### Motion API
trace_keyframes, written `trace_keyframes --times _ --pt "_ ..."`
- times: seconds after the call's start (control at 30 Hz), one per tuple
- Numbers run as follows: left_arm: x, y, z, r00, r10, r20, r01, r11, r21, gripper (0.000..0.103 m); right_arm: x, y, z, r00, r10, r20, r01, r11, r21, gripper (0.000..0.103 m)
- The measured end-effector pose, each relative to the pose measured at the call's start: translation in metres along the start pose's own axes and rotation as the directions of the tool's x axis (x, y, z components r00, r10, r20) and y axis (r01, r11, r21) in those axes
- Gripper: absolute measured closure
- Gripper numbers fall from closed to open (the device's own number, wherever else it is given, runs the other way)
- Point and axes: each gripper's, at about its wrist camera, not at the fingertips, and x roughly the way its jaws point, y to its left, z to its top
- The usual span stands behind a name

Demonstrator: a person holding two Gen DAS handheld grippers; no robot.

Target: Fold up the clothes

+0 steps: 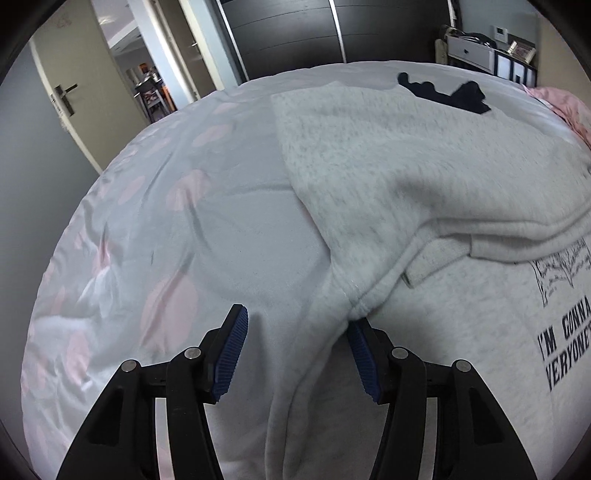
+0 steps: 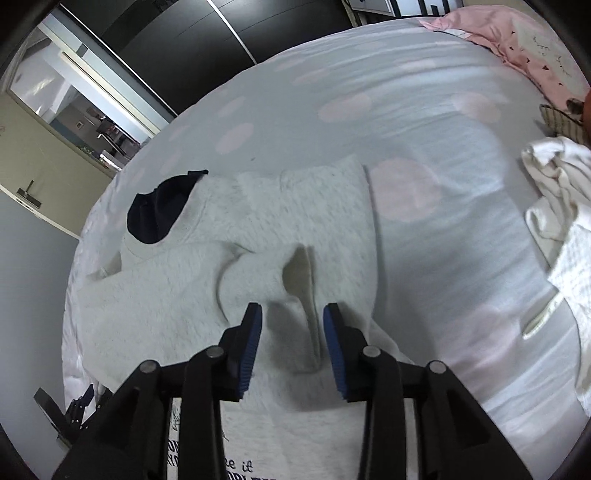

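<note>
Left wrist view: left gripper (image 1: 297,328) low over the bed (image 1: 229,221), fingers (image 1: 232,350) spread wide, nothing clamped. Grey sweatshirt (image 1: 388,177) lies on the bed w/ a fold of its edge running down between the two blue pads, bunched seam touching the right pad; left pad is clear of the cloth. Black print on the chest at right, partly cut off ("I'M GONNA..."). One sleeve is folded across the body above the print. Dark garment (image 1: 443,92) sits at the far edge of the sweatshirt, touching it. Bed sheet is pale w/ faded pink dots, wrinkled. Room beyond: dark wardrobe (image 1: 295,33) w/ sliding panels, open door (image 1: 62,99) w/ lever handle at left, white shelf unit (image 1: 476,55) far right, pink bedding (image 1: 569,110) at the right edge.

Right wrist view: right gripper (image 2: 291,314) also low over the sweatshirt (image 2: 258,206), fingers (image 2: 334,350) parted at medium width, straddling a raised ridge of grey fabric; can't tell if the pads touch it, not closed on it. Dark garment (image 2: 159,210) at far left of the sweatshirt. White clothes (image 2: 557,206) piled well apart at right, pink pillow (image 2: 517,40) at the top right. Part of the left gripper (image 2: 77,406) shows bottom left.
</note>
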Motion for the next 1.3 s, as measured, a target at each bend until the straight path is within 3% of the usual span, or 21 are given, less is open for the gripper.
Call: trace_keyframes --times 0.13,0.27,0.3,0.33,0.43,0.47,0.5,0.53,0.6,0.77,0.83,1.0,1.1,1.3 --pt "0.002 -0.009 0.009 1.000 0.010 -0.007 -0.010 1.000 -0.018 0.046 0.012 -0.004 0.015 0.999 0.037 -0.007 -0.036 0.999 0.026 0.068" --pt "0.001 -0.024 0.018 0.997 0.081 0.009 -0.081 0.996 0.024 0.047 0.027 -0.016 0.028 0.993 0.113 -0.030 -0.109 0.987 0.119 0.067" --pt "0.000 -0.024 0.020 0.996 0.091 0.013 -0.091 0.996 0.020 0.049 0.029 -0.017 0.029 0.990 0.137 -0.033 -0.131 0.982 0.138 0.067" --pt "-0.002 -0.023 0.022 0.995 0.098 0.019 -0.098 0.995 0.012 0.062 0.030 -0.018 0.029 0.986 0.161 -0.035 -0.154 0.976 0.156 0.067" --pt "-0.004 -0.014 0.025 0.992 0.124 0.016 -0.124 0.992 -0.006 0.072 0.035 -0.016 0.028 0.981 0.188 -0.056 -0.176 0.970 0.167 0.068" --pt "-0.005 -0.010 0.025 0.991 0.133 0.013 -0.133 0.991 -0.013 0.076 0.037 -0.012 0.027 0.982 0.174 -0.076 -0.162 0.975 0.150 0.072" --pt "-0.006 -0.005 0.025 0.991 0.132 0.010 -0.131 0.991 -0.028 0.077 0.039 -0.007 0.025 0.983 0.159 -0.096 -0.146 0.980 0.132 0.087" --pt "-0.009 0.001 0.024 0.992 0.128 0.012 -0.127 0.991 -0.050 0.077 0.039 -0.005 0.024 0.985 0.145 -0.092 -0.134 0.984 0.117 0.095" --pt "-0.012 0.008 0.023 0.993 0.120 0.014 -0.118 0.988 -0.096 0.077 0.038 0.000 0.023 0.990 0.115 -0.081 -0.108 0.990 0.087 0.100" --pt "0.017 0.014 0.014 0.992 0.058 -0.114 -0.074 0.987 -0.142 0.074 0.036 0.011 0.019 0.998 0.043 -0.048 -0.042 0.999 0.013 0.100" --pt "0.017 0.016 0.013 0.993 0.035 -0.114 -0.050 0.990 -0.130 0.070 0.036 0.016 0.018 0.999 0.015 -0.033 -0.015 1.000 -0.016 0.100" --pt "-0.012 0.036 0.016 0.992 -0.085 -0.096 0.077 0.994 -0.083 0.047 0.050 0.008 0.009 0.998 0.005 -0.056 -0.007 1.000 -0.020 0.100" --pt "-0.027 0.054 0.028 0.983 -0.167 -0.076 0.159 0.982 -0.100 0.046 0.052 0.005 0.012 0.998 0.019 -0.064 -0.020 1.000 -0.010 0.100" --pt "-0.013 0.078 0.081 0.963 -0.269 -0.037 0.258 0.949 -0.180 0.042 0.050 0.002 0.012 0.997 0.034 -0.073 -0.035 0.999 -0.019 0.099"
